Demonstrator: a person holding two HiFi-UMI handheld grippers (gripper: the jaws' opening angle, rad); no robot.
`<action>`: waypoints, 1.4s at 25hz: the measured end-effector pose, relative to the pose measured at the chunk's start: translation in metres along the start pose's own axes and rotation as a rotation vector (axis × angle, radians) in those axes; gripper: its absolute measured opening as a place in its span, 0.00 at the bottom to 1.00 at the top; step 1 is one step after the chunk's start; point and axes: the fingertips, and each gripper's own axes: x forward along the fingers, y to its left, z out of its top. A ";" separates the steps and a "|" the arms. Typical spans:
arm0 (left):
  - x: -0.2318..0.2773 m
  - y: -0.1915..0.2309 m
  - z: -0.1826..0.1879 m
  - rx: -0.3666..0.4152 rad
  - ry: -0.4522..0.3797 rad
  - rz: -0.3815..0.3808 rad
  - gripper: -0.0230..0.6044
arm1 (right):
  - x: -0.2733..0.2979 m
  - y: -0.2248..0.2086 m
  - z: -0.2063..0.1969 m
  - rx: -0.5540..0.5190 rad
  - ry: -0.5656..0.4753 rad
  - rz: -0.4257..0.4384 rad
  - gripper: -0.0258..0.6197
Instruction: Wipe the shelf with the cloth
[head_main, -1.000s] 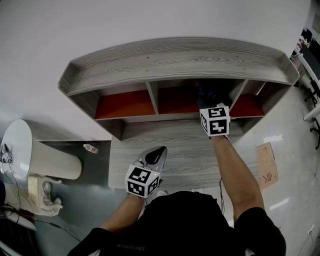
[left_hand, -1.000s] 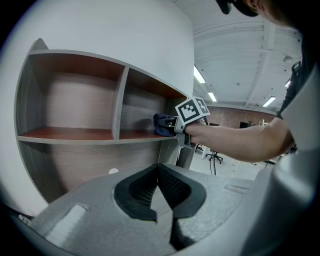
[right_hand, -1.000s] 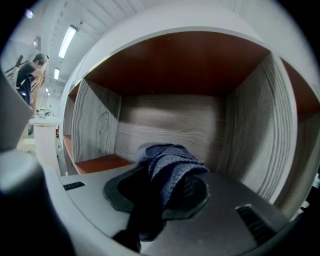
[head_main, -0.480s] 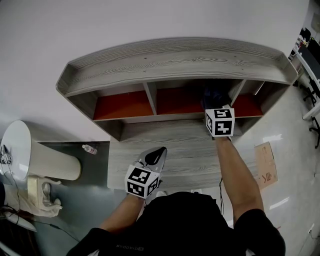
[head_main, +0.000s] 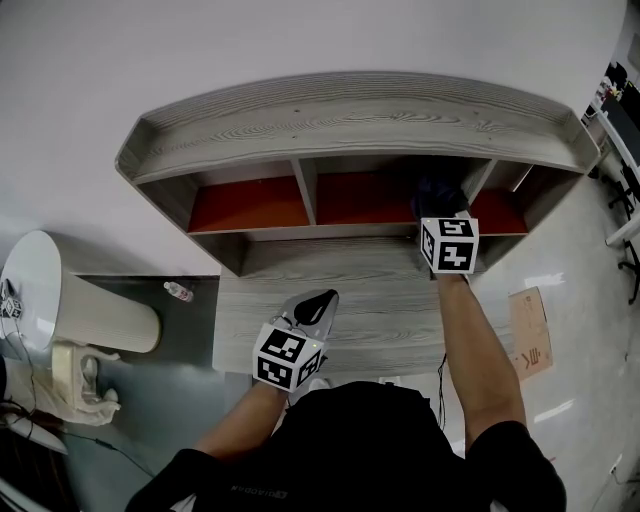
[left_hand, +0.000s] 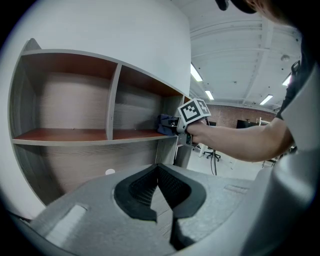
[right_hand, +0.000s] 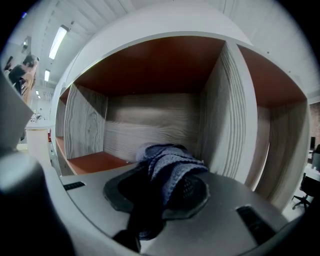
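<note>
A grey wood-grain shelf (head_main: 350, 110) with red-floored compartments stands against the white wall. My right gripper (head_main: 440, 200) reaches into the middle compartment near its right divider (right_hand: 227, 110), shut on a dark blue cloth (right_hand: 167, 162). The cloth (head_main: 437, 192) bunches out past the jaws above the red shelf floor (right_hand: 97, 161). In the left gripper view the cloth (left_hand: 166, 125) shows at the shelf's front edge. My left gripper (head_main: 310, 312) hangs low over the lower grey board (head_main: 370, 300), its jaws shut with nothing between them (left_hand: 159, 172).
A white round bin (head_main: 70, 305) and a small bottle (head_main: 178, 291) stand on the floor at the left. A cardboard piece (head_main: 530, 330) lies on the floor at the right. Office chairs (left_hand: 212, 152) stand beyond the shelf's end.
My right gripper with the cloth has slid to the right along the middle compartment, toward its right divider. The left gripper has stayed almost still.
</note>
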 end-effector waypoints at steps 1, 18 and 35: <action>0.000 0.000 0.000 0.000 0.001 0.000 0.05 | 0.000 0.000 0.000 0.001 -0.001 0.000 0.19; -0.005 0.005 -0.004 -0.016 -0.005 0.016 0.05 | -0.013 -0.006 0.044 0.000 -0.062 -0.010 0.19; -0.012 0.003 -0.003 -0.017 -0.015 0.017 0.05 | -0.028 -0.010 0.096 -0.010 -0.137 -0.009 0.19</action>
